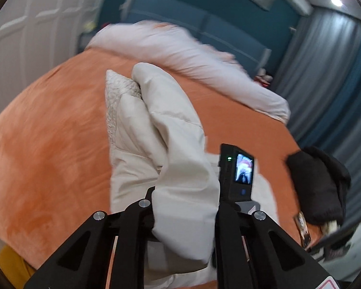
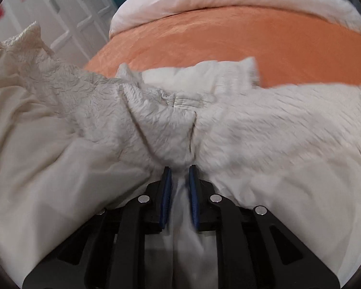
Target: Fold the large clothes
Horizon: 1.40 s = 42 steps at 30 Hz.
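Both tongs clamp the cream jacket: left gripper lifts its sleeve (long axis running away), right gripper pinches the lining.

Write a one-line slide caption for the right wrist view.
Right claw shut on a bunched fold of the cream padded jacket, spread over the orange bedspread.

No text, label or number is legible in either view.

Black gripper, blue pads
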Available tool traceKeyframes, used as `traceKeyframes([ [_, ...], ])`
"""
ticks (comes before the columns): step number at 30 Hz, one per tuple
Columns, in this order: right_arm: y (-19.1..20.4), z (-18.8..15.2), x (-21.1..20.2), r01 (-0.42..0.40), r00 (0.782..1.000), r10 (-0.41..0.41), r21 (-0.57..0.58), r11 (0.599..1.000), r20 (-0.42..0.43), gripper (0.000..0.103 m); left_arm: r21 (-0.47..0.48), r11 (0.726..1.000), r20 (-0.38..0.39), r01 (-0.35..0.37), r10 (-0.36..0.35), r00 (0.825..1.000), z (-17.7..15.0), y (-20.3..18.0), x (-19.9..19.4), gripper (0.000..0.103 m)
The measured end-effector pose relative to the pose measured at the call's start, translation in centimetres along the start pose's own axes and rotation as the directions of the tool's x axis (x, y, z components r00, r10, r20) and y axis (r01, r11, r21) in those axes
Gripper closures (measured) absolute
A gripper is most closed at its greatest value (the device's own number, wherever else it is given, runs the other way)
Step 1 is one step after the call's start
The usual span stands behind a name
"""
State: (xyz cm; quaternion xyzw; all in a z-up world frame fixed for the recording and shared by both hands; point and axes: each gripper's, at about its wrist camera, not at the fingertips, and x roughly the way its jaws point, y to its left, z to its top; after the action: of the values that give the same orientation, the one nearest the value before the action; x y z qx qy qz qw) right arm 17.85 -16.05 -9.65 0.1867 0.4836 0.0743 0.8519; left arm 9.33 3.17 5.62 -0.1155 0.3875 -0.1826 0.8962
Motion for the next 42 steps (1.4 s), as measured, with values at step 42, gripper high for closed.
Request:
traceKeyframes([
  [42, -1.9, -7.4, -7.2, -0.354, 0.935, 0.349, 0.152, 0.923, 0.056, 0.103, 0.23, 0.973, -0.069, -0.022, 0.039, 0.997, -1.8, -9.2, 4.3, 0.1],
])
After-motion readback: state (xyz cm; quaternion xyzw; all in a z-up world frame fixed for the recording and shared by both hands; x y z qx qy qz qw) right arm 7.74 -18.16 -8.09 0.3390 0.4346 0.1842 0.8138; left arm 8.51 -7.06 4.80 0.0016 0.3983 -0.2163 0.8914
